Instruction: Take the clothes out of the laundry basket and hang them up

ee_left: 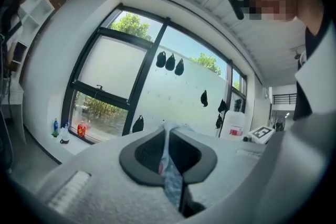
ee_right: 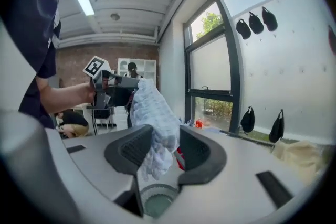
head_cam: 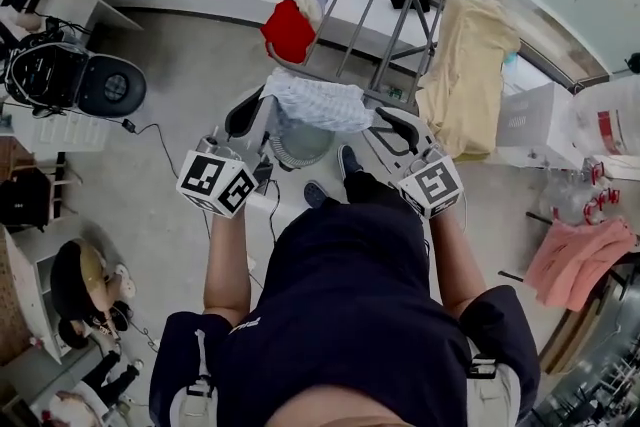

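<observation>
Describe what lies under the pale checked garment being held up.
A round laundry basket sits below the garment; only its near part shows. The garment covers the rest, hiding any contents.

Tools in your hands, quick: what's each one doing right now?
Left tool: closed on the pale garment.
Right tool: open, garment loose between its jaws.

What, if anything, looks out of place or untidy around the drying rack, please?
The red garment sits bunched in a heap at one corner of the drying rack rather than spread out to dry. A pink cloth lies crumpled at the right, apart from the rack. Nothing else stands out.
</observation>
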`<state>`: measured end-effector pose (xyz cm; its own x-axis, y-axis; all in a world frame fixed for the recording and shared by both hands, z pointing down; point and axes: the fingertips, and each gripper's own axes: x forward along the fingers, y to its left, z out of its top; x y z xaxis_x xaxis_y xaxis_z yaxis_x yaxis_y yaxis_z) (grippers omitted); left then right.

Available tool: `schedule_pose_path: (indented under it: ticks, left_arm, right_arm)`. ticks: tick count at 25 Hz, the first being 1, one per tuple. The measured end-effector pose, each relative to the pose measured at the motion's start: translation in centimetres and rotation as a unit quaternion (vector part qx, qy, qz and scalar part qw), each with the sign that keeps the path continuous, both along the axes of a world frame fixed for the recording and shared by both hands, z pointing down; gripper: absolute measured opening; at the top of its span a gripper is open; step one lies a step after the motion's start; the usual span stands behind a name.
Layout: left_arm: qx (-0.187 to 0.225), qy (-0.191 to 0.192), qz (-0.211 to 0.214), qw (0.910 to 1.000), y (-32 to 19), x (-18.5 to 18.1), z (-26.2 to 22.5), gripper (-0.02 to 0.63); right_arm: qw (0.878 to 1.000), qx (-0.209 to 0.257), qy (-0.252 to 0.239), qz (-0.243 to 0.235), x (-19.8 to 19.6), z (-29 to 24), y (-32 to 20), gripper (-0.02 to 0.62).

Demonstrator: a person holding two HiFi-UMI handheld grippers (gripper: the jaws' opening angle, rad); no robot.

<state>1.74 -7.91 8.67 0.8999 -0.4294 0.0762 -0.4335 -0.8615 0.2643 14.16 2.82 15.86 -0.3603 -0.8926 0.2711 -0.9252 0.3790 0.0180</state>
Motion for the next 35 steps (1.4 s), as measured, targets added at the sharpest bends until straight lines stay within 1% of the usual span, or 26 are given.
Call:
schedule_pose_path:
  ticks: [1, 2, 4, 7, 10, 12, 14, 16, 17, 18, 19, 22, 24, 27, 29, 31, 35]
  left_arm:
    - [0.004, 0.008, 0.001, 1.0000, 0.0, -0.1, -1.1, 0.029]
    - [0.008, 0.016, 0.002, 0.9998, 0.1, -0.1, -2.2, 0.029]
    - [0.017, 0.030, 0.006, 0.9994, 0.3, -0.2, -4.2, 0.029]
    - [0.027, 0.047, 0.021, 0.9983, 0.8, -0.2, -6.8, 0.029]
    - [0.033, 0.062, 0.033, 0.9970, 1.1, -0.7, -8.8, 0.029]
    - [0.033, 0.071, 0.036, 0.9963, 1.4, -1.2, -9.8, 0.029]
    - [0.034, 0.075, 0.033, 0.9960, 1.5, -1.6, -10.4, 0.029]
    - [0.034, 0.077, 0.025, 0.9962, 1.4, -2.0, -10.6, 0.029]
    - [0.034, 0.076, 0.018, 0.9964, 1.3, -2.4, -10.6, 0.029]
    - [0.033, 0.074, 0.011, 0.9966, 1.2, -2.8, -10.4, 0.029]
    - [0.031, 0.072, 0.003, 0.9969, 1.1, -3.2, -10.2, 0.029]
    - [0.017, 0.072, -0.019, 0.9971, 0.6, -5.0, -9.2, 0.029]
    - [0.009, 0.066, -0.036, 0.9971, 0.0, -6.1, -8.2, 0.029]
    - [0.005, 0.034, -0.057, 0.9978, -0.9, -7.3, -6.0, 0.029]
    - [-0.007, 0.015, -0.067, 0.9976, -1.3, -7.9, -4.1, 0.029]
    - [-0.013, 0.002, -0.071, 0.9974, -1.7, -8.2, -2.9, 0.029]
    - [0.016, -0.028, -0.068, 0.9971, -2.3, -7.5, -2.4, 0.029]
  right_arm:
    - [1.000, 0.001, -0.024, -0.009, -0.2, 0.3, 0.0, 0.205]
    - [0.999, -0.002, -0.043, -0.020, -0.4, 0.9, 0.0, 0.250]
    - [0.997, -0.016, -0.062, -0.044, -0.9, 2.8, -0.1, 0.284]
    - [0.994, -0.041, -0.066, -0.081, -2.4, 6.2, -1.2, 0.299]
    - [0.988, -0.050, -0.093, -0.116, -4.7, 8.4, -3.6, 0.299]
    - [0.982, -0.051, -0.109, -0.143, -6.6, 9.1, -5.0, 0.301]
    - [0.975, -0.051, -0.136, -0.166, -8.3, 9.1, -6.2, 0.304]
    - [0.970, -0.045, -0.169, -0.168, -9.0, 8.6, -7.1, 0.293]
    - [0.970, -0.038, -0.180, -0.161, -8.9, 8.2, -7.3, 0.192]
    - [0.971, -0.029, -0.182, -0.150, -8.6, 7.7, -7.4, 0.070]
    - [0.974, -0.021, -0.177, -0.137, -8.1, 7.3, -7.3, 0.015]
    - [0.984, -0.003, -0.148, -0.102, -5.6, 5.8, -6.0, 0.011]
    - [0.989, 0.008, -0.138, -0.059, -2.9, 4.2, -5.1, 0.011]
    - [0.990, 0.021, -0.135, 0.023, 0.9, 1.1, -3.6, 0.008]
    - [0.990, 0.038, -0.123, 0.062, 2.4, -1.6, -2.2, 0.008]
    - [0.990, 0.055, -0.100, 0.087, 3.0, -4.3, -1.0, 0.008]
    - [0.992, 0.074, -0.034, 0.102, 2.9, -9.4, 0.5, 0.008]
